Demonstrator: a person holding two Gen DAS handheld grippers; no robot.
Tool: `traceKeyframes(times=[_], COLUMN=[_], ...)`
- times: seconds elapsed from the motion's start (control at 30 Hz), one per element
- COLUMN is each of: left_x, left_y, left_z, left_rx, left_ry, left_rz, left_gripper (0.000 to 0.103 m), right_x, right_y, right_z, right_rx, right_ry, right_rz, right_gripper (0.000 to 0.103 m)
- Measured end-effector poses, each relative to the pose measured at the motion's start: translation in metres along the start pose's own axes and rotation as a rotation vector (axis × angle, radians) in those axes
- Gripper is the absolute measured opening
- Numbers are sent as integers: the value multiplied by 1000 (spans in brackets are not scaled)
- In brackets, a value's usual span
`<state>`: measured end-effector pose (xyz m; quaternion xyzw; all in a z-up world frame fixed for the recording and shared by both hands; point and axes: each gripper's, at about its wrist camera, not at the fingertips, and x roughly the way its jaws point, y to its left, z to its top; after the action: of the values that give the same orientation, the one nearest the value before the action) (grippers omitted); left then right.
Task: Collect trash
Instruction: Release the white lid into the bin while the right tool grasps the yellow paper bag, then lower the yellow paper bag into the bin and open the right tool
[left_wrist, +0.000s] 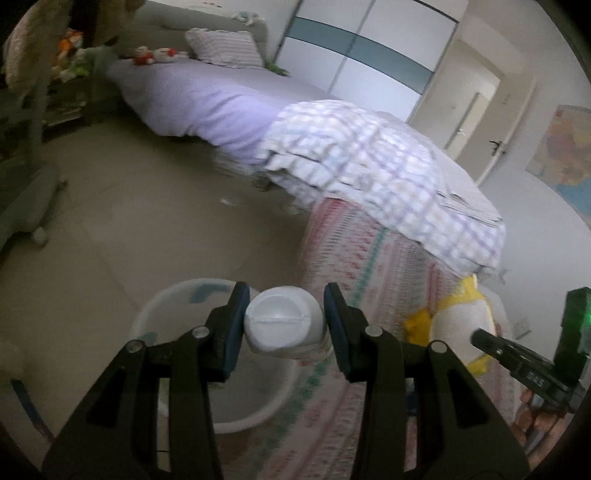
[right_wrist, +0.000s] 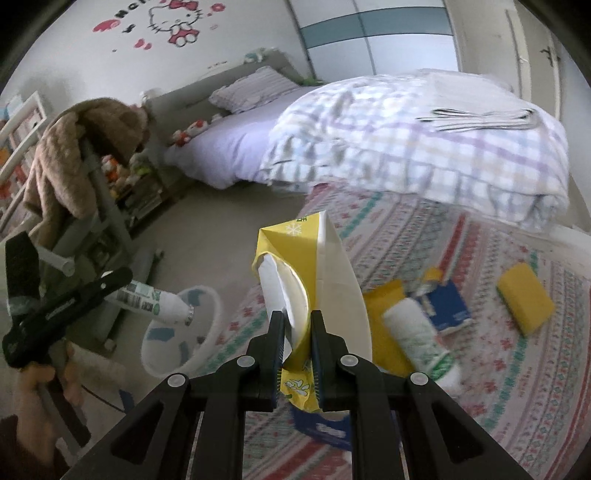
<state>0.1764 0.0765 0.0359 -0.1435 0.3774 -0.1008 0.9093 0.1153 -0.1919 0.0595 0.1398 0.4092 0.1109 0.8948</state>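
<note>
My left gripper (left_wrist: 283, 321) is shut on a white plastic bottle (left_wrist: 282, 323), held base-first above the white waste bin (left_wrist: 162, 317) on the floor. In the right wrist view that bottle (right_wrist: 155, 301) hangs over the bin (right_wrist: 207, 332). My right gripper (right_wrist: 298, 345) is shut on a yellow and white tissue pack (right_wrist: 314, 273) and holds it up above the patterned rug (right_wrist: 517, 387). The pack also shows in the left wrist view (left_wrist: 454, 325). More trash lies on the rug: a white and green bottle (right_wrist: 421, 336), a blue box (right_wrist: 448, 304), a yellow sponge (right_wrist: 526, 297), yellow paper (right_wrist: 384, 295).
A bed (right_wrist: 424, 140) with a checked quilt stands behind the rug. A chair (right_wrist: 92, 206) draped with a brown plush stands at the left by a shelf. A wardrobe (left_wrist: 354, 55) and a door (left_wrist: 476, 122) are at the back.
</note>
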Motion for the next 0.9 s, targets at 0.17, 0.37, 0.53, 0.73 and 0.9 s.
traceKeyframes(times=[0.17, 0.37, 0.53, 0.73, 0.9], left_x=[10, 22, 20, 8, -3], left_y=[18, 38, 54, 71, 73], left_z=[-3, -4, -10, -13, -14], left_rx=[28, -27, -77, -121, -68], left_ry=[24, 79, 126, 130, 101], left_rz=[99, 210, 343, 380, 422], left_gripper=[44, 83, 91, 95, 98], right_x=[19, 42, 62, 91, 110], right_y=[26, 55, 76, 98, 117], right_z=[-4, -11, -10, -5, -1], right_rx=[-31, -76, -88, -75, -82], right_ry=[42, 97, 126, 171, 193], right_rz=[46, 91, 110, 142, 151], right_gripper=[14, 14, 14, 14, 14])
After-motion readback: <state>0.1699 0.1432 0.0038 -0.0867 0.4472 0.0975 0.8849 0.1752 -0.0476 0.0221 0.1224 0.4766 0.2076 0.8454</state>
